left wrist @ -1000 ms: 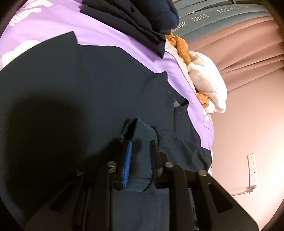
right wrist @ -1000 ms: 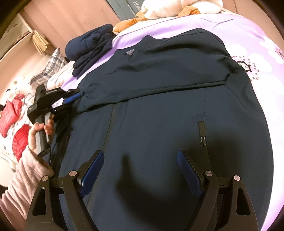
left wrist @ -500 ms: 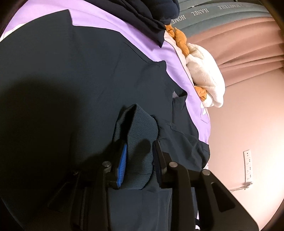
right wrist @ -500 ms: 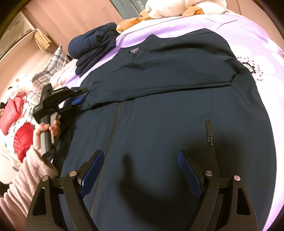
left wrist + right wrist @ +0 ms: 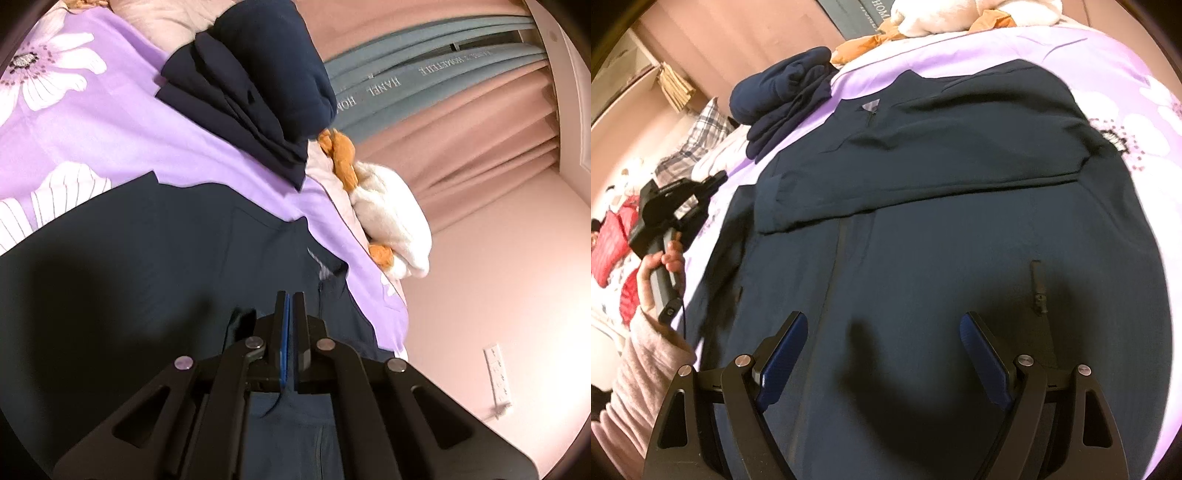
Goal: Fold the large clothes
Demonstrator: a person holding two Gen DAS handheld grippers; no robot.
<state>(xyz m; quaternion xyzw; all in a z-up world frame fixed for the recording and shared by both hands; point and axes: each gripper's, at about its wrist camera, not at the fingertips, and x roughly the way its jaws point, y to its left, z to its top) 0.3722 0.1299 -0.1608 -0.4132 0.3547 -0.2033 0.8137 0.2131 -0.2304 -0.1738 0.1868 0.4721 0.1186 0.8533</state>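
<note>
A large dark navy jacket (image 5: pixel 942 229) lies flat on the purple bed sheet (image 5: pixel 1089 59), one sleeve (image 5: pixel 886 192) folded across its chest and the cuff (image 5: pixel 768 210) at the left. My left gripper (image 5: pixel 290 295) is shut with nothing between its pads. It hovers over the jacket's (image 5: pixel 147 277) edge. In the right wrist view a hand in a pink sleeve holds the left gripper (image 5: pixel 716 181) just off the jacket's left side, clear of the cuff. My right gripper (image 5: pixel 882 321) stands open above the jacket's lower front, near the zip pocket (image 5: pixel 1038 284).
A stack of folded navy clothes (image 5: pixel 258 85) sits on the floral sheet (image 5: pixel 92 122) beyond the jacket, with a white and orange plush toy (image 5: pixel 388 214) beside it. Curtains and a pink wall with a socket (image 5: pixel 498 376) lie behind. Plaid cloth (image 5: pixel 698 136) and red items (image 5: pixel 609 240) sit left.
My left gripper let go of the ribbed cuff, shut empty and drew back and up off the jacket. The right gripper stayed where it was, open.
</note>
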